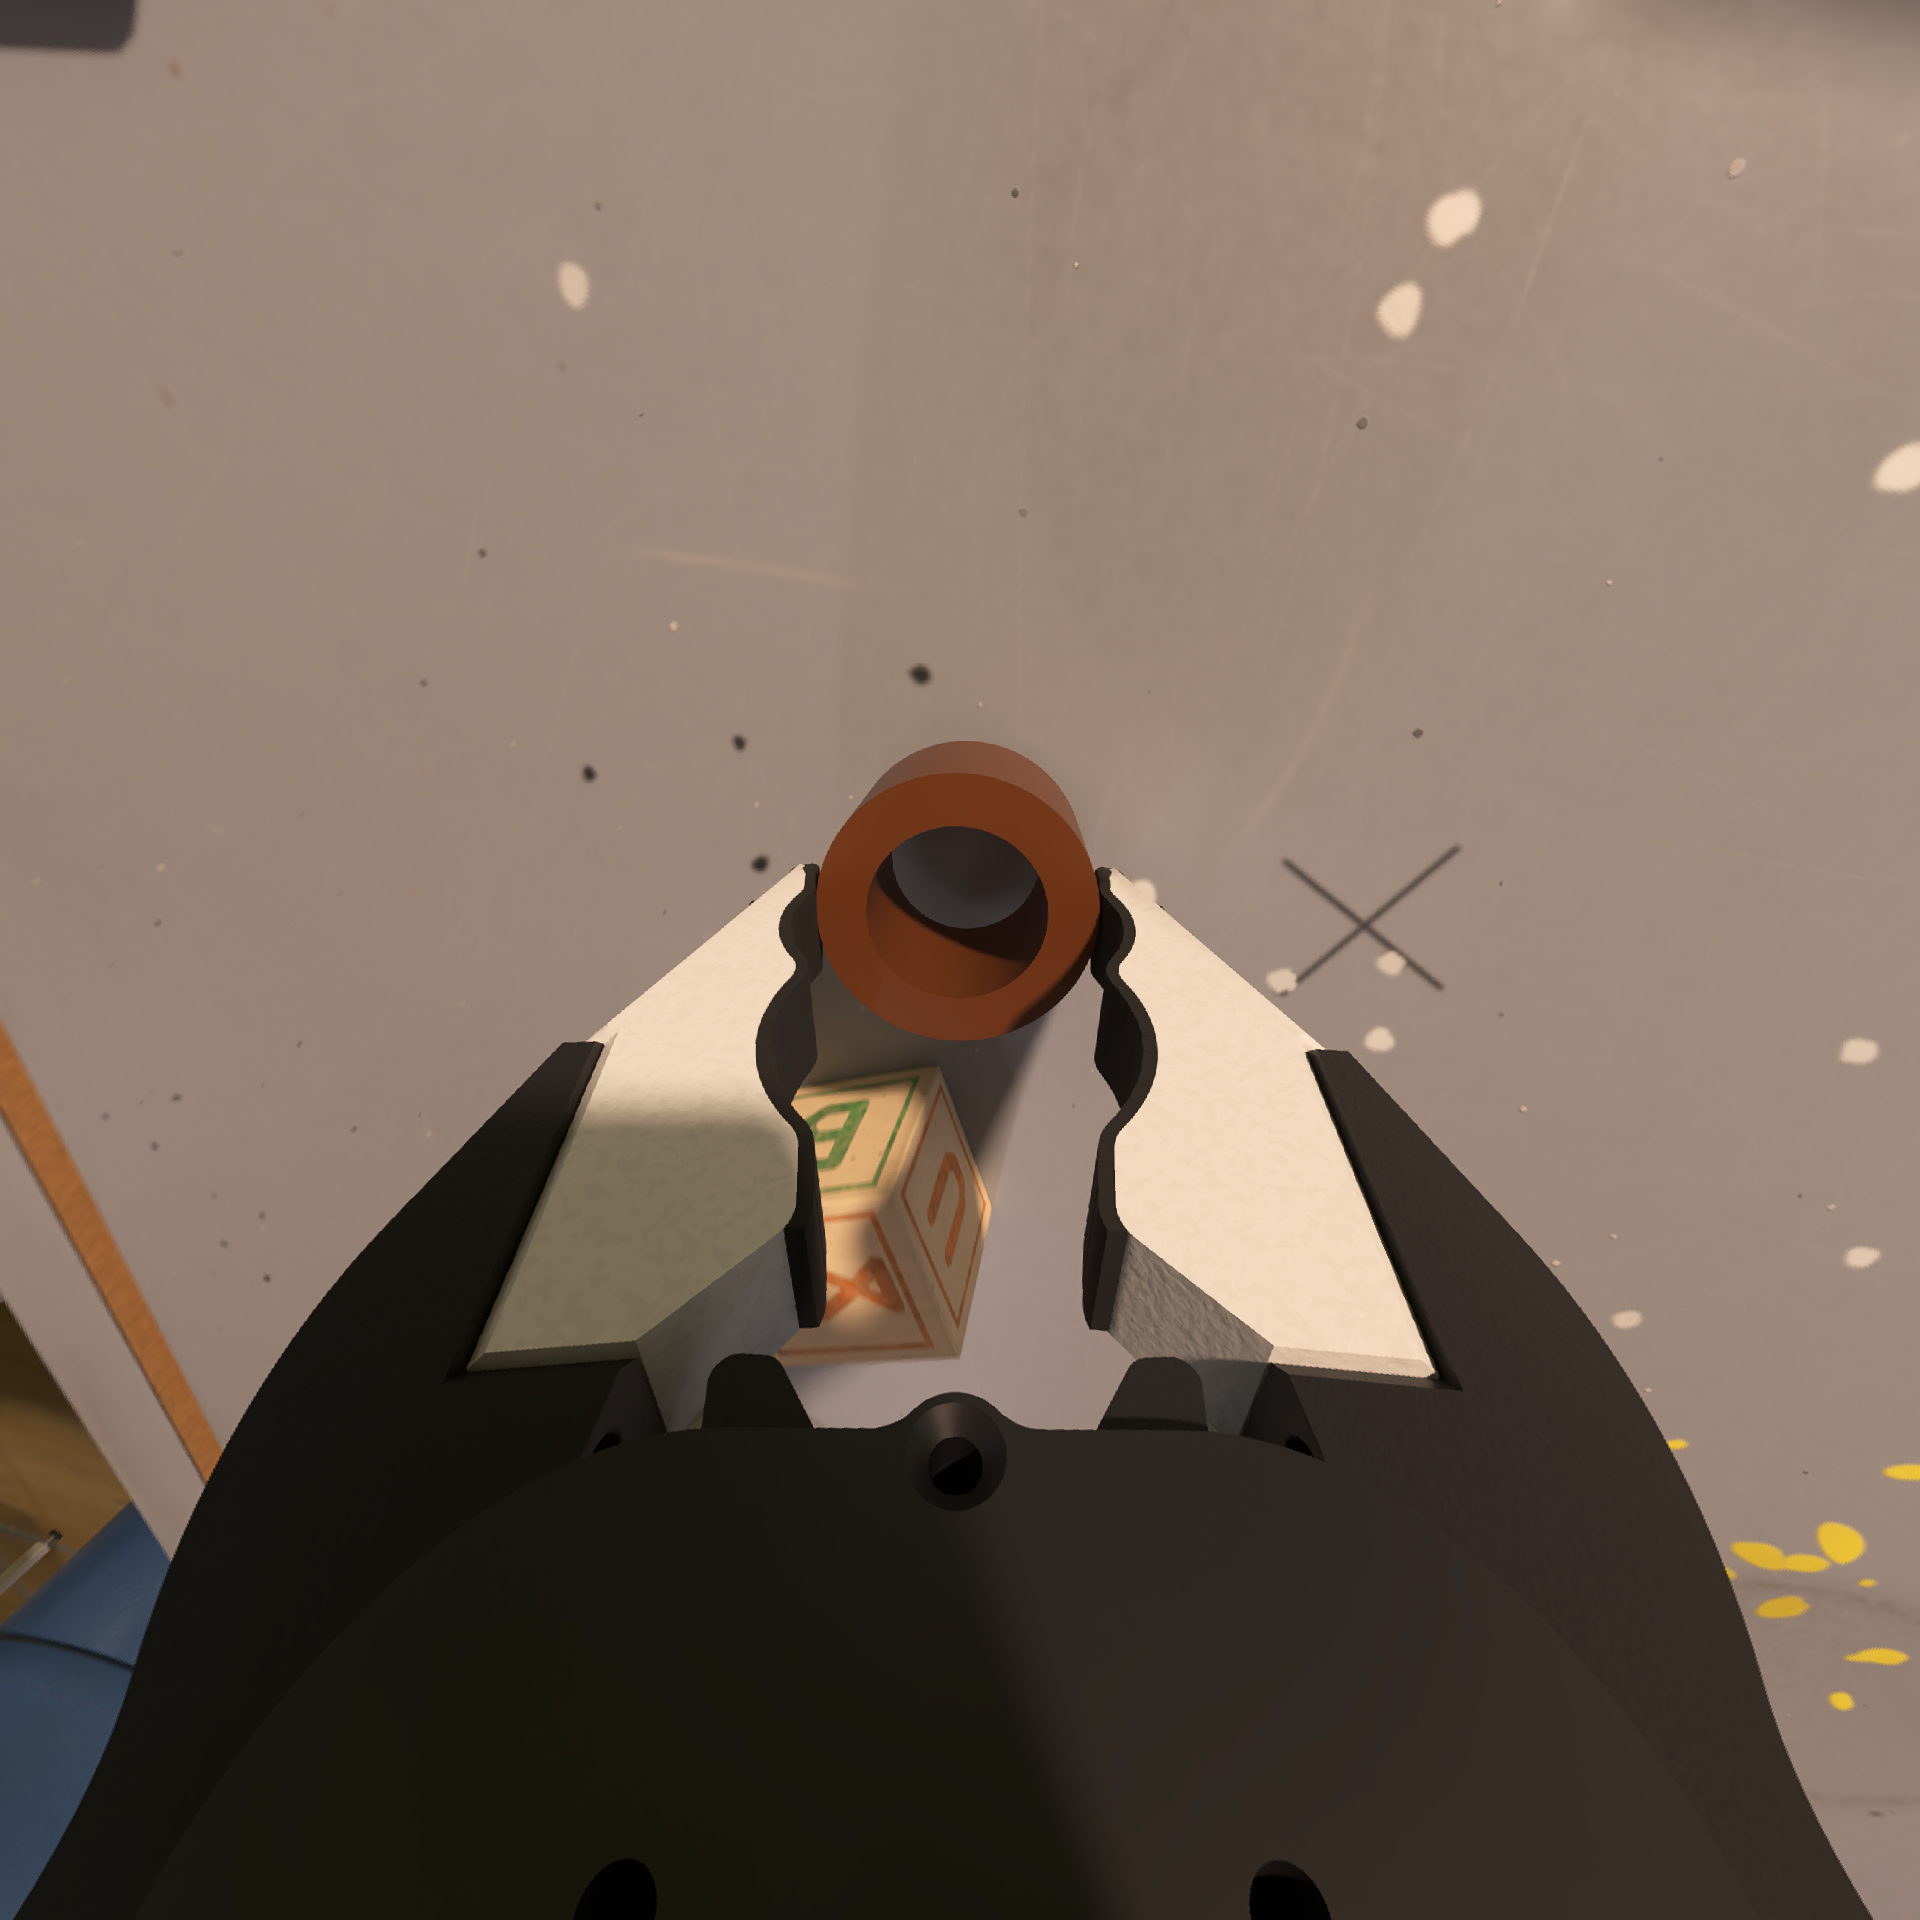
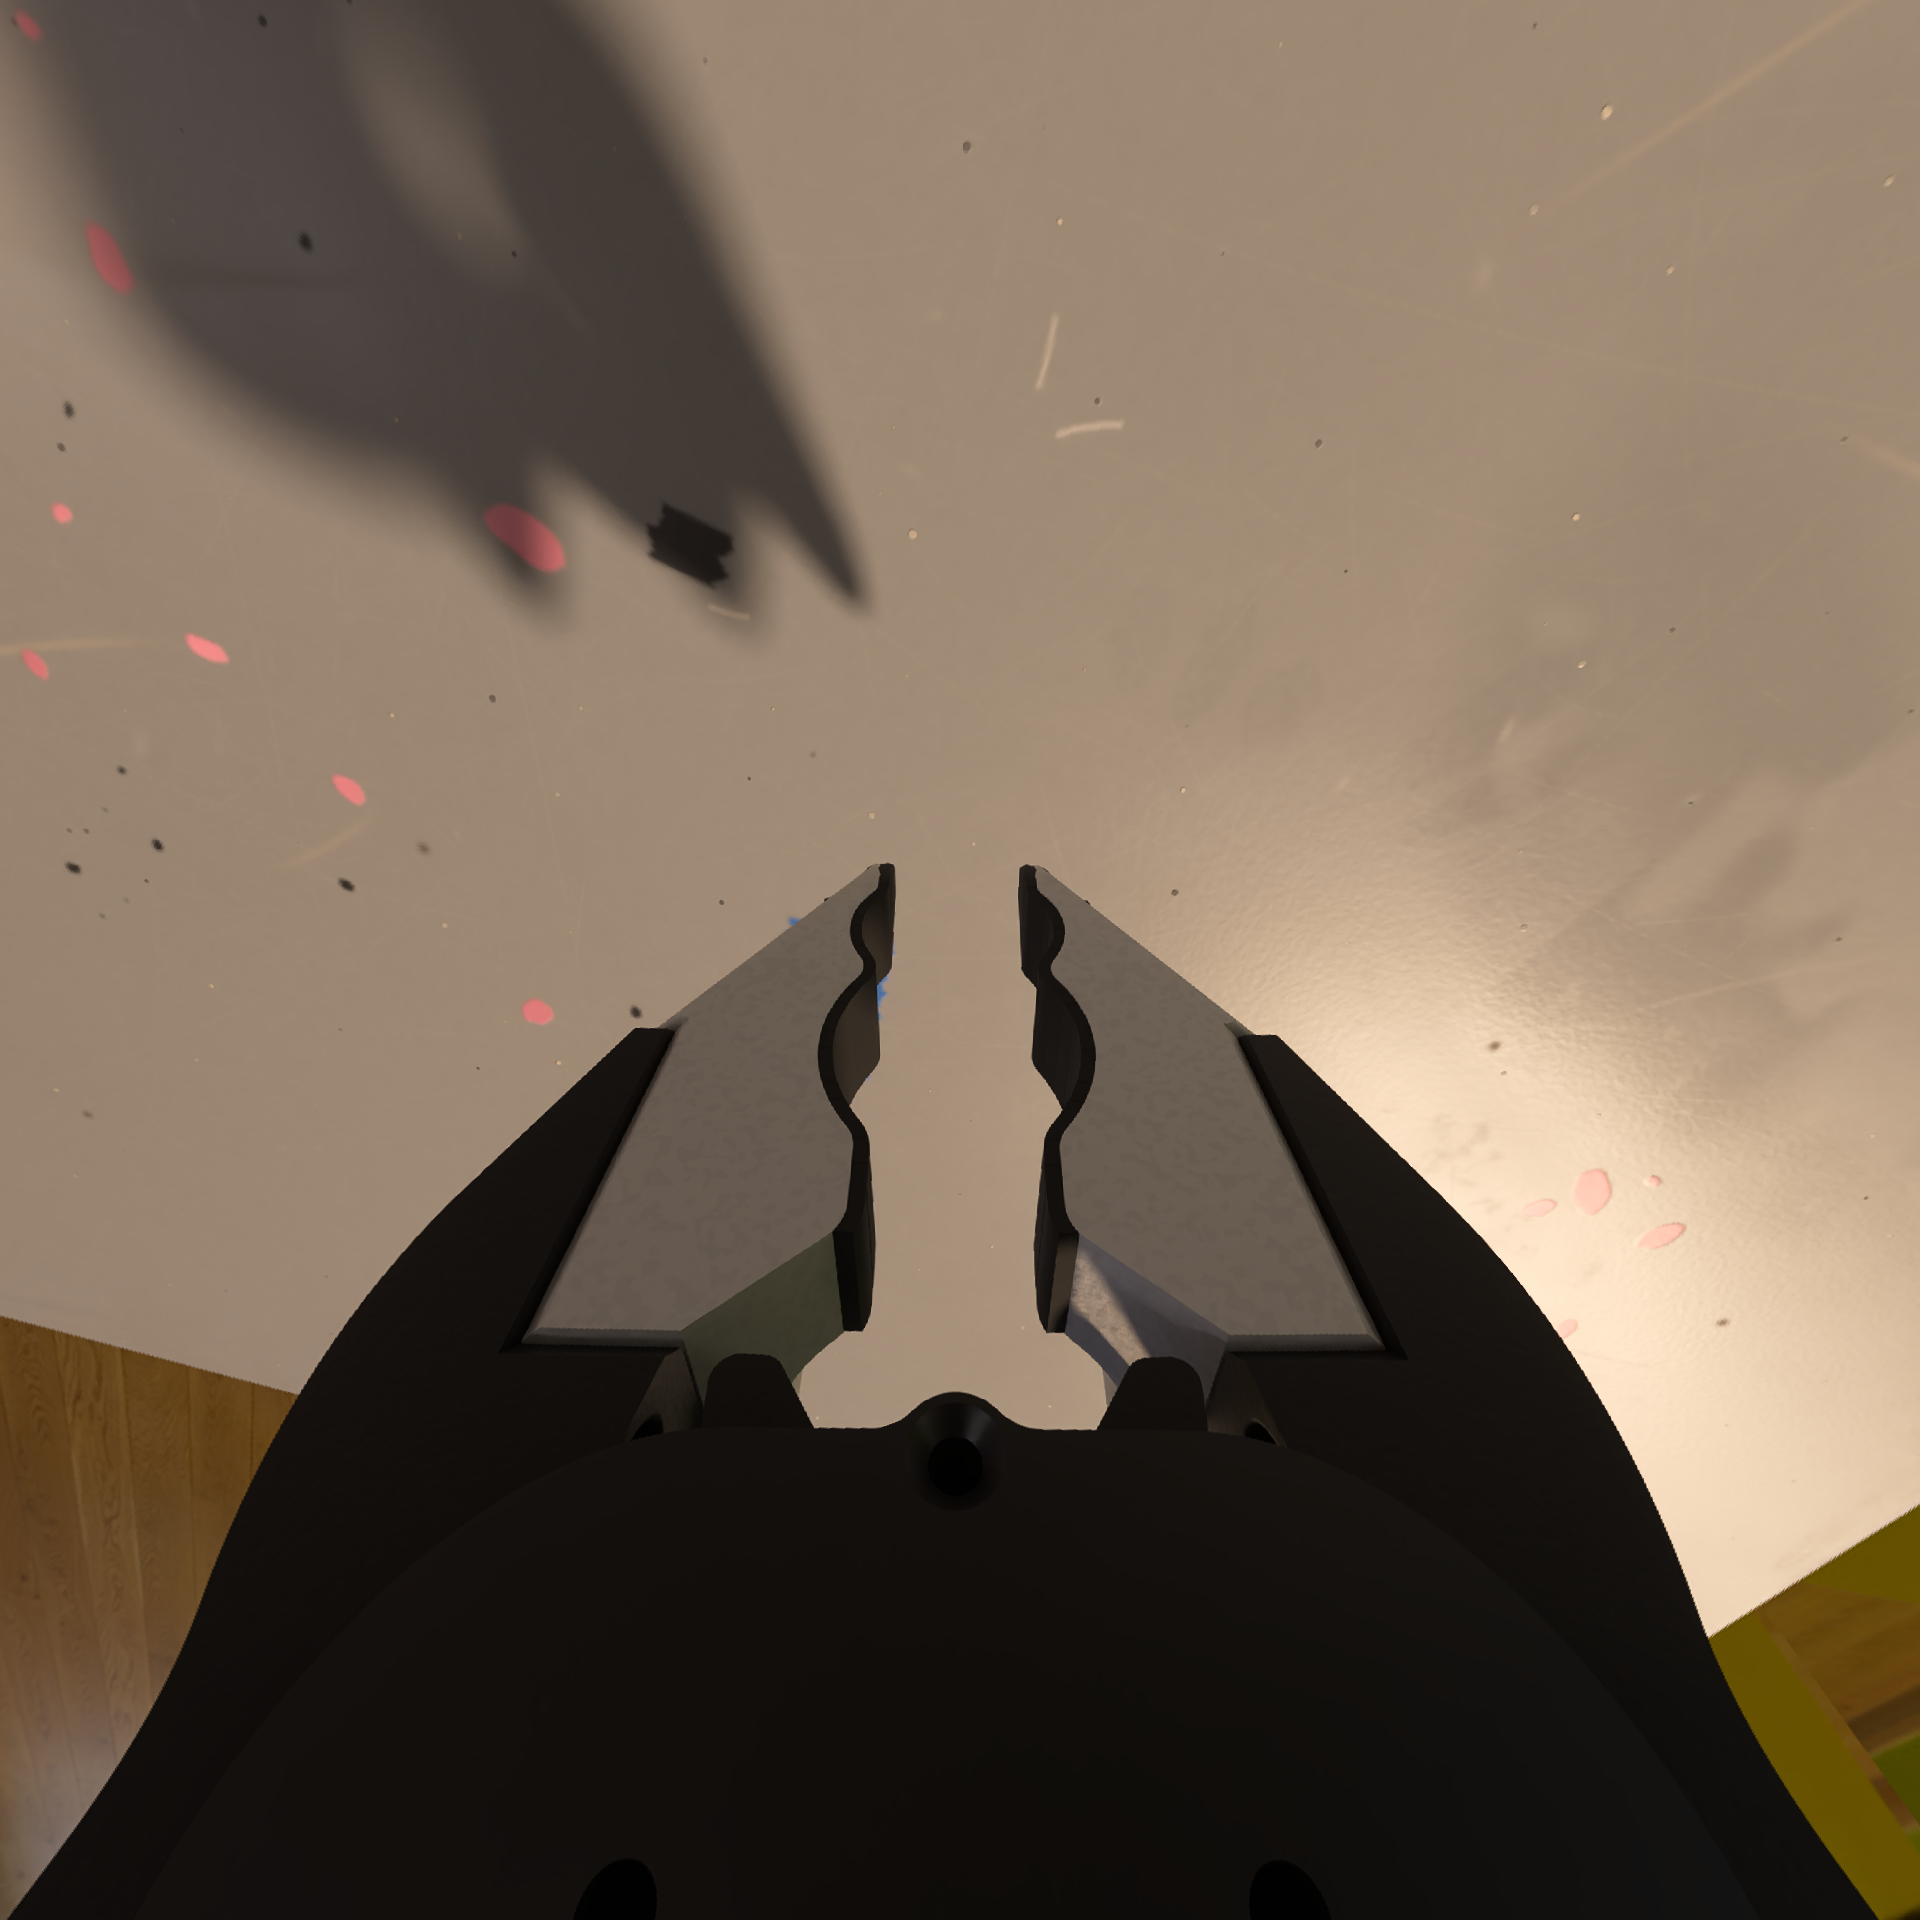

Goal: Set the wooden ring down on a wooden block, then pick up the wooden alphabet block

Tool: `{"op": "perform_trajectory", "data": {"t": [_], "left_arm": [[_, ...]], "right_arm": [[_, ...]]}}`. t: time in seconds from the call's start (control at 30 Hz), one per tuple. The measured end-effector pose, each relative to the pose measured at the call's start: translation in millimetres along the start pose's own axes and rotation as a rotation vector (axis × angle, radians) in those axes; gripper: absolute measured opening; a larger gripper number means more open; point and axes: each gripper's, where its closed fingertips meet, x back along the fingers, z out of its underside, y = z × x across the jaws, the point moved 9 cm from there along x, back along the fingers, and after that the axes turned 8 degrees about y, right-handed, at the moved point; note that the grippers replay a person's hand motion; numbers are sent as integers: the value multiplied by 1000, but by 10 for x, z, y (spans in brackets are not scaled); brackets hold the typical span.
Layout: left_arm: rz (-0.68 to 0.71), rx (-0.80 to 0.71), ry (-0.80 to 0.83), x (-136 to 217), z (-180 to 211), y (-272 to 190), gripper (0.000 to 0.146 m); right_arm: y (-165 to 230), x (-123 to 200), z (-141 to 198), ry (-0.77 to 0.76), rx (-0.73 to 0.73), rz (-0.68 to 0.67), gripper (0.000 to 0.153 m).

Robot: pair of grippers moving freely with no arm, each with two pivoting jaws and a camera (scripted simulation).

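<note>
My left gripper [image 1: 956,914] points down, fingertips [image 1: 1117,914] clamped on the wooden ring [image 1: 956,940] at both sides. My right gripper [image 2: 956,894] also points down, jaws narrowly parted, nothing between them.

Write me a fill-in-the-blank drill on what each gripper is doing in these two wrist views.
1. The left gripper is shut on a brown wooden ____.
2. Between that gripper's fingers, lower in the view, an alphabet block rests on the ____.
3. The right gripper holds ____.
4. A black ____ mark is drawn on the table, right of the ring.

Missing words: ring; table; nothing; X
</note>
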Motion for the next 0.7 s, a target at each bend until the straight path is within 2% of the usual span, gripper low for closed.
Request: {"op": "perform_trajectory", "data": {"t": [0.17, 0.27, 0.33, 0.4, 0.5, 0.6, 0.7], "left_arm": [[-93, 54, -59, 408, 165, -16, 52], [-226, 90, -103, 916, 231, -27, 52], [-261, 129, -169, 1310, 160, -91, 52], [-252, 198, -225, 1643, -25, -215, 52], [-115, 230, -369, 1946, -499, -529, 52], [17, 90, -464, 1960, -1040, -932, 52], [-11, -47, -428, 1772, -1518, -1270, 52]], "right_arm": [[-17, -18, 12, 11, -3, -13, 23], [-15, 0, 18, -1, -5, -16, 23], [-6, 11, 24, -2, -2, -15, 23], [7, 28, 28, -5, 2, -12, 23], [40, 74, 32, -21, 13, -5, 23], [80, 111, 44, -36, 30, -4, 23], [104, 113, 61, -35, 42, -11, 23]]}}
